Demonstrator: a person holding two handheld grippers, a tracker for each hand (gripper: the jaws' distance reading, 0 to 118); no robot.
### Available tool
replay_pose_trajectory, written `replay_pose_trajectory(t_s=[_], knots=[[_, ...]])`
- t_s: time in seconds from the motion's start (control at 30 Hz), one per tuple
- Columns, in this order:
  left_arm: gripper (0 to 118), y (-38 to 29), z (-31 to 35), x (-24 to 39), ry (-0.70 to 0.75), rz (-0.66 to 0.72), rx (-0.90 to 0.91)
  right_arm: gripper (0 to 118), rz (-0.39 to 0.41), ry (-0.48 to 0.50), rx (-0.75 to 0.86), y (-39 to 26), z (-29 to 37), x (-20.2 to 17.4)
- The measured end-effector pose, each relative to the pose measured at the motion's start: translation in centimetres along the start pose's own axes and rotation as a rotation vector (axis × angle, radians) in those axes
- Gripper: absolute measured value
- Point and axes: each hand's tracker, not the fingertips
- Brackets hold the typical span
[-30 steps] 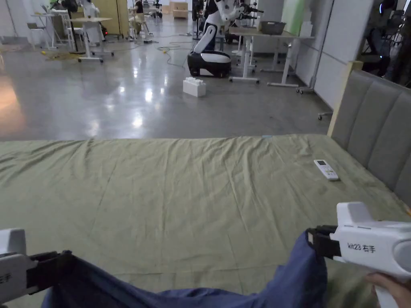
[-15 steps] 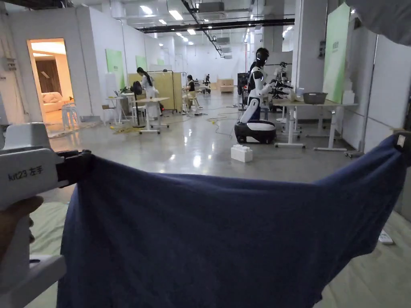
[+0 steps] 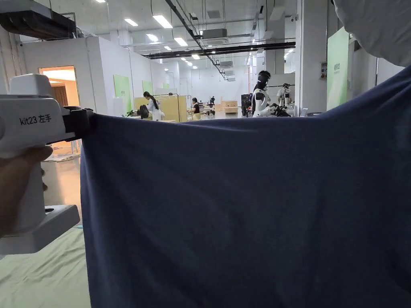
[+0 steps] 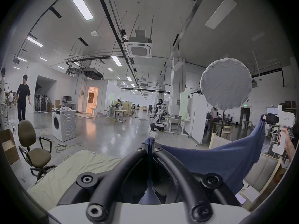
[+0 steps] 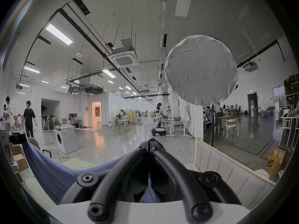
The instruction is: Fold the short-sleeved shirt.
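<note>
A dark blue short-sleeved shirt [image 3: 241,208] hangs spread in the air in front of me, stretched between both grippers above the bed. My left gripper [image 3: 86,122] is shut on its upper left corner, held up by a hand at the left of the head view. In the left gripper view the jaws [image 4: 150,144] pinch a bunch of blue cloth, and the shirt [image 4: 218,159] runs off to the right gripper [image 4: 265,119], shut on the far corner. In the right gripper view my right gripper [image 5: 149,142] is closed on blue fabric, and the shirt [image 5: 53,172] sags leftward.
An olive-green sheet covers the bed [image 3: 40,280] below the shirt. A padded grey headboard [image 5: 226,166] stands on the right. A brown office chair [image 4: 32,148] and a washing machine [image 4: 63,124] stand on the floor to the left. People and a white robot [image 4: 159,116] are farther off.
Both grippers have risen from low over the bed to head height, lifting the shirt so it hangs spread. The head camera has tilted up.
</note>
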Motion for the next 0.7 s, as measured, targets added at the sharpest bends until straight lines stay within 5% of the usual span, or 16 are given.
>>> replay_pose_trajectory(t_s=[0.37, 0.7], knots=[[3, -1.6, -3.6, 0.5, -0.004, 0.01, -0.029, 2, 0.102, -0.048, -0.002, -1.0, -2.4, -1.5], [3, -2.0, -10.7, 1.5, 0.026, -0.064, -0.045, 2, 0.091, -0.092, -0.021, -3.1, -8.9, -2.0]])
